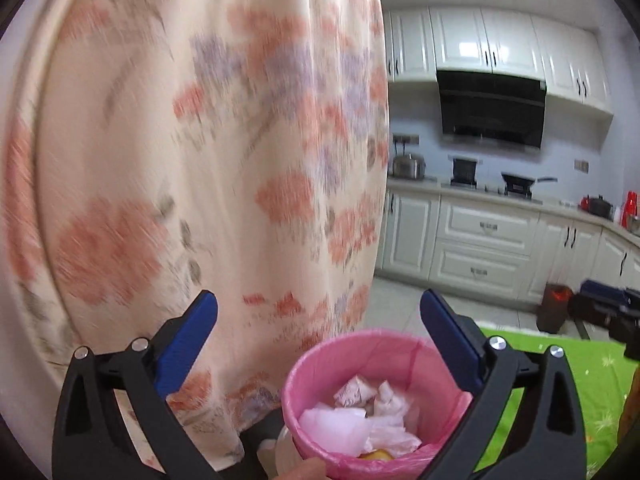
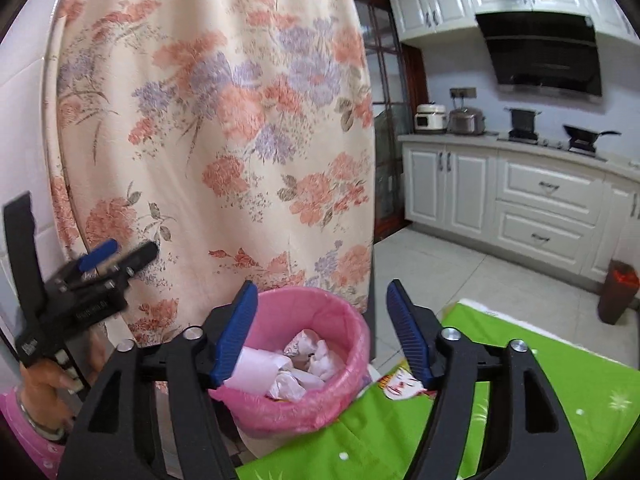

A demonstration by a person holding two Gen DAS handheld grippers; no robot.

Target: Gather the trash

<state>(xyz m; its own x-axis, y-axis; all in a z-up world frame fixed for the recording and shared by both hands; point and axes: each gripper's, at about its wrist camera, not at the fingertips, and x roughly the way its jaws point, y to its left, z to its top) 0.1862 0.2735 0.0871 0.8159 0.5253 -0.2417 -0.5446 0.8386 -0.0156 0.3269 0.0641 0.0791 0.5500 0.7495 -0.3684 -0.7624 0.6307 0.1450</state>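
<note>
A small bin lined with a pink bag (image 1: pixel 316 364) (image 2: pixel 352 332) stands at the edge of a green tablecloth. It holds crumpled white paper and tissue (image 1: pixel 376 424) (image 2: pixel 304 372) and something yellow at the near rim. My left gripper (image 1: pixel 320 308) is open and empty, raised above the bin. It also shows at the left of the right wrist view (image 2: pixel 120 254). My right gripper (image 2: pixel 320 300) is open and empty, just above the bin's rim.
A floral curtain (image 1: pixel 200 160) (image 2: pixel 220 120) hangs close behind the bin. The green tablecloth (image 2: pixel 500 400) spreads to the right. White kitchen cabinets (image 2: pixel 520 200), a stove with pans and a dark floor bin (image 2: pixel 618 296) lie beyond.
</note>
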